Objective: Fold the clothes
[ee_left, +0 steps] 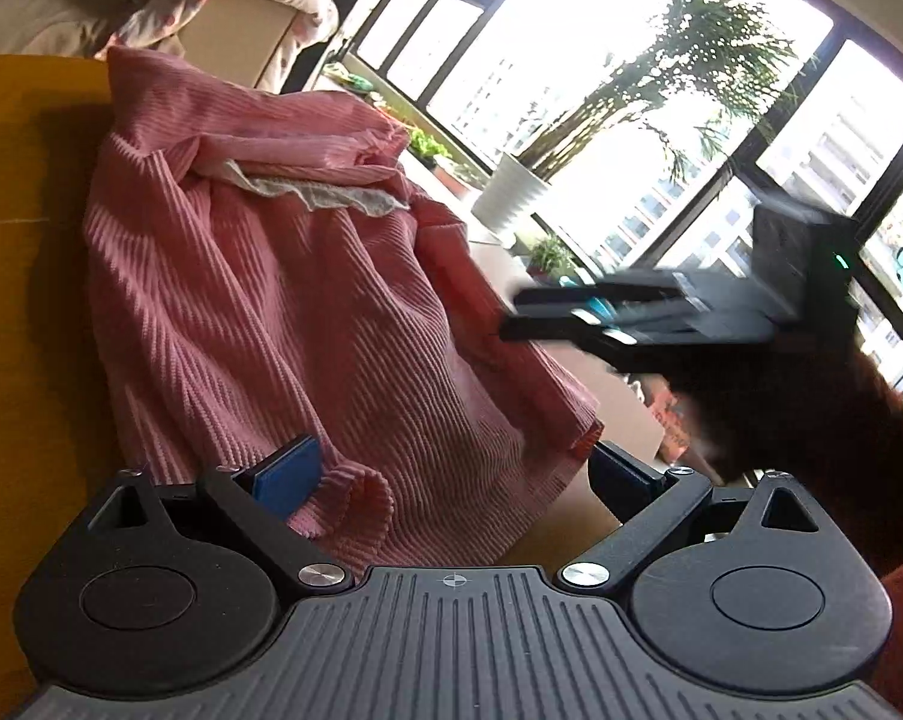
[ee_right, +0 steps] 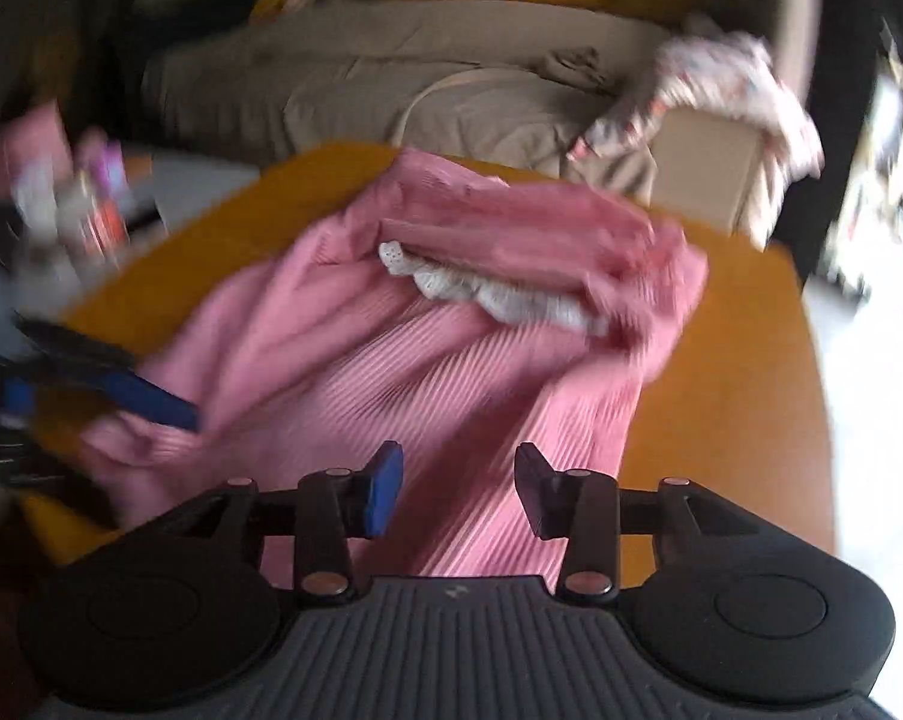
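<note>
Lying rumpled on yellow table (ee_right: pixel 721 372): pink ribbed sweater (ee_left: pixel 259 300) (white lace trim)
Left gripper (ee_left: pixel 451 474) spread wide over hem; right gripper (ee_right: pixel 458 489) spread, at three o'clock

Left wrist view: sharp, strong daylight from window (ee_left: pixel 661 90), panes blown out; shadows fall across pink garment (ee_left: pixel 259 300). Right gripper (ee_left: pixel 511 318) motion-blurred. Right wrist view: heavy motion blur throughout, dimmer. Fisheye bending at edges, both views.

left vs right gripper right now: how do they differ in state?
Left gripper is spread wide, pink sweater hem bunched between its fingers; right gripper is open more narrowly, fingers bare above the sweater. Left view is sharp; right view is motion-blurred. Both open, neither clamping cloth.
</note>
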Demonstrator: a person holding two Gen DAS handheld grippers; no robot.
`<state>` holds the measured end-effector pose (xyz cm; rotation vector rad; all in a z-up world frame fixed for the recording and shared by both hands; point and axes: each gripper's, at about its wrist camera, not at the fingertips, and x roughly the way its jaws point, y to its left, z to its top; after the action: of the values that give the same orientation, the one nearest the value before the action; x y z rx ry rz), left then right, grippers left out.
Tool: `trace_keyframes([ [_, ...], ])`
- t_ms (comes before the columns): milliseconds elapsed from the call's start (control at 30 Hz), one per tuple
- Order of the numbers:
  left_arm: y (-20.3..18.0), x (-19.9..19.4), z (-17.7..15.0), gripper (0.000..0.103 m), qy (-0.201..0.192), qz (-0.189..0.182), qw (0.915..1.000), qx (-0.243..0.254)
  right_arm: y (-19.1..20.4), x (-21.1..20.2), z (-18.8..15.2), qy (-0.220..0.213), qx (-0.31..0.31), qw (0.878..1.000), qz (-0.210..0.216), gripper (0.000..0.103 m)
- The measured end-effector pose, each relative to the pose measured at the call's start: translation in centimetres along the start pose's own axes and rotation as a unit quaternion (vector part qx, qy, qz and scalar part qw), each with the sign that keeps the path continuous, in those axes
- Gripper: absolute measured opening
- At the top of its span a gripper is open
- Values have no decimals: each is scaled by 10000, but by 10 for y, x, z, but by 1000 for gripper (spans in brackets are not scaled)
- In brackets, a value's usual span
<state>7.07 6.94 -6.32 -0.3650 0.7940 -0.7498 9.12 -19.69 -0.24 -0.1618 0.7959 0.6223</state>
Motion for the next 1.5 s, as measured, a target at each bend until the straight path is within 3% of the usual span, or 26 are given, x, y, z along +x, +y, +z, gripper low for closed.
trace_keyframes([
  [100, 2, -2, 1, 99, 18, -25, 10000, -66, 5, -6, -37, 238, 373, 9989, 128, 42],
  [267, -9, -14, -2, 100, 173, 100, 9997, 114, 33, -24, -60, 117, -101, 9999, -58, 46],
  [367, -22, -38, -3, 100, 167, 140, 9981, 583, 45, -43, -60, -72, -645, 9975, -292, 50],
  [467, -35, -65, 2, 100, -69, 652, 9909, 1172, 50, -53, -55, -413, -1099, 9903, -747, 57],
  [567, -33, -83, 6, 97, -291, 1343, 9803, 1418, 47, -51, -53, -640, -1183, 9858, -1005, 58],
  [600, -27, -83, 8, 94, -317, 1482, 9789, 1370, 43, -48, -53, -704, -1141, 9851, -1075, 57],
  [633, -21, -83, 9, 81, -336, 1605, 9777, 1312, 40, -43, -52, -755, -1090, 9845, -1144, 54],
  [667, -15, -79, 11, 72, -345, 1689, 9776, 1206, 37, -38, -52, -797, -1040, 9839, -1219, 41],
  [700, -9, -75, 14, 69, -362, 1725, 9783, 1093, 35, -33, -52, -819, -992, 9832, -1297, 31],
  [733, -5, -67, 18, 66, -334, 1711, 9793, 1031, 32, -27, -51, -797, -940, 9832, -1346, 31],
  [800, 2, -50, 26, 64, -240, 1656, 9814, 942, 27, -13, -52, -557, -881, 9871, -1212, 31],
  [933, 2, -20, 36, 66, 421, 1367, 9830, 1148, 19, -7, -46, -148, -932, 9914, -909, 31],
  [1033, 2, -16, 53, 71, 554, 1060, 9847, 1268, 0, -21, -20, -395, -617, 9949, -696, 38],
  [1100, 8, -27, 83, 75, 178, 837, 9908, 1050, -20, -30, 7, -672, -316, 9956, -575, 38],
  [1200, 21, -29, 133, 74, -362, 681, 9942, 749, -45, -22, 55, -916, -181, 9944, -489, 38],
  [1333, 49, 0, 187, 71, -832, 887, 9913, 510, -62, 31, 116, -1044, -284, 9925, -574, 38],
  [1400, 71, 21, 203, 70, -813, 904, 9925, 126, -72, 64, 134, -1050, -172, 9929, -534, 38],
  [1500, 109, 50, 207, 68, -487, 1217, 9908, -332, -91, 116, 138, -699, 143, 9961, -512, 37],
])
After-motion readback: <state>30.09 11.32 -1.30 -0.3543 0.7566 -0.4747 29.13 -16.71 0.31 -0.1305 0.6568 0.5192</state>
